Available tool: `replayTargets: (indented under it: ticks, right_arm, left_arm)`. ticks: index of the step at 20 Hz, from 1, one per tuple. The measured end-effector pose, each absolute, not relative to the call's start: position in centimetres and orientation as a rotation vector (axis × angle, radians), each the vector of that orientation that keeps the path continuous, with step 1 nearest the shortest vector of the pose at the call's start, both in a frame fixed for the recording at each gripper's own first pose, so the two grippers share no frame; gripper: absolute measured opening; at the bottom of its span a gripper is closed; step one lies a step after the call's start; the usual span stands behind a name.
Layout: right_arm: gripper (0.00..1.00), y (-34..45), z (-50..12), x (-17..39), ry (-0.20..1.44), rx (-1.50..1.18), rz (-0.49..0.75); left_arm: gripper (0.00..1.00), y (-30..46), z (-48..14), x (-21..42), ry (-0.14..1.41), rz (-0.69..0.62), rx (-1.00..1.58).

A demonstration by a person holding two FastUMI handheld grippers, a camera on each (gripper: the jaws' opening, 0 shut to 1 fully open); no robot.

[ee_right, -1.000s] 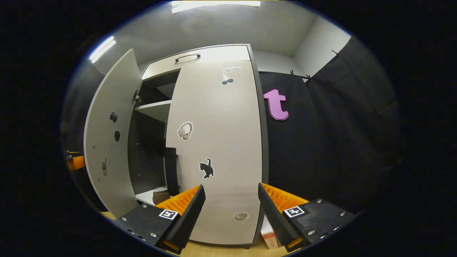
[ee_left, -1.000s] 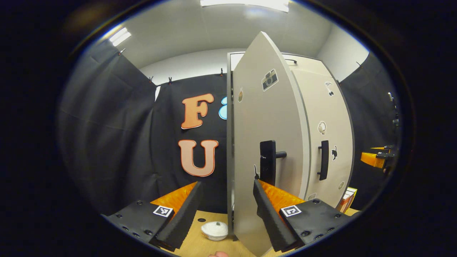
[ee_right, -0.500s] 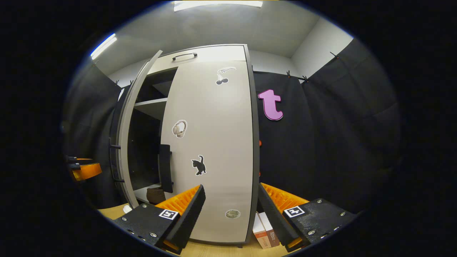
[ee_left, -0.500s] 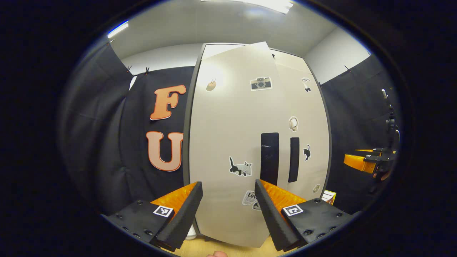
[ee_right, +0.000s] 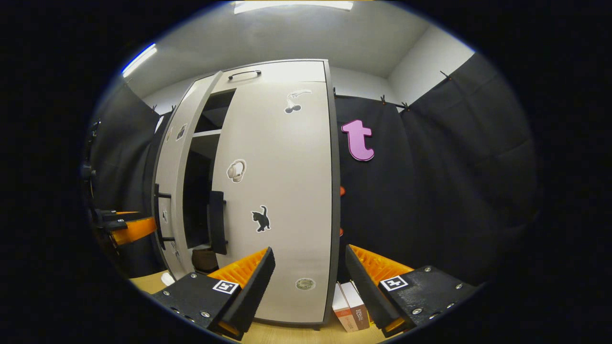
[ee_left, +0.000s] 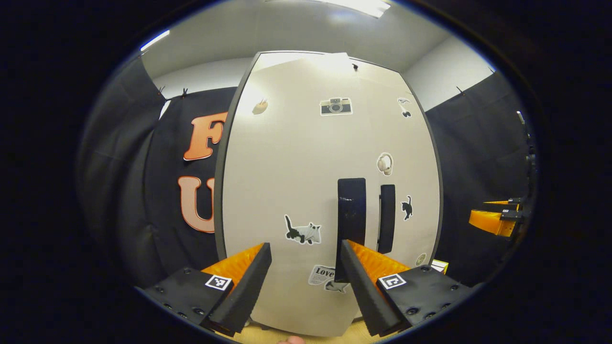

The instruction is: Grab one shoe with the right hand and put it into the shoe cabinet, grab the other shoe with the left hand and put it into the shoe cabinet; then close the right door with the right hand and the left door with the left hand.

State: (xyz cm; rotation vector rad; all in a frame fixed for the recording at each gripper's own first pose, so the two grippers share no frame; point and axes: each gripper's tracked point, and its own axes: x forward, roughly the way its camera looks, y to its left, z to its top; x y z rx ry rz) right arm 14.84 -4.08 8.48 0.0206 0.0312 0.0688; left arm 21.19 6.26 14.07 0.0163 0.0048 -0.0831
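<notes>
The shoe cabinet [ee_left: 287,157] stands before me, its left door [ee_left: 282,191] swung almost flat against the front. My left gripper [ee_left: 306,282] is open just in front of that door; one fingertip [ee_left: 345,251] overlaps the lower end of the door's black handle [ee_left: 351,210]. In the right gripper view the right door [ee_right: 282,191] is shut and the left door [ee_right: 168,191] is still ajar. Through the gap I see shelves and a brown shoe [ee_right: 204,260] on the bottom shelf. My right gripper [ee_right: 308,282] is open, holding nothing, facing the right door.
An orange and white box [ee_right: 349,306] leans at the cabinet's right foot on the wooden floor board [ee_right: 296,334]. A small white thing [ee_right: 167,278] lies by the left door's foot. Black cloth walls close in on both sides.
The left door has swung from wide open to nearly shut, with my left gripper following it. The right gripper has barely shifted, and its door stays shut.
</notes>
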Motion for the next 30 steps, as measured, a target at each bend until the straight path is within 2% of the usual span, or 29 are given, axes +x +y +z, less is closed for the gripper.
replayTargets:
  ticks: [12,15,16,21,24,30]
  right_arm:
    - [0.92,-3.8,9.3,14.9,0.009,0.015,0.07]
    - [0.92,-3.5,9.2,14.7,0.01,0.021,0.078]
    - [0.92,-3.5,9.3,14.6,0.011,0.021,0.078]
    - [0.92,-3.2,9.7,14.2,0.003,0.025,0.08]
    - [0.92,-2.9,9.9,13.8,0.001,0.023,0.086]
    - [0.92,-2.5,9.7,12.7,0.003,0.052,0.091]
  left_arm:
    - [0.96,4.6,12.7,26.5,0.024,-0.089,-0.034]
    - [0.99,4.6,12.7,26.8,0.018,-0.072,-0.023]
    - [0.96,4.5,12.6,26.9,0.017,-0.067,-0.022]
    - [0.96,4.2,12.3,27.3,0.027,-0.078,-0.009]
    - [0.97,4.4,11.7,26.1,0.068,-0.076,0.012]
    - [0.96,4.5,14.3,22.4,0.002,-0.087,0.003]
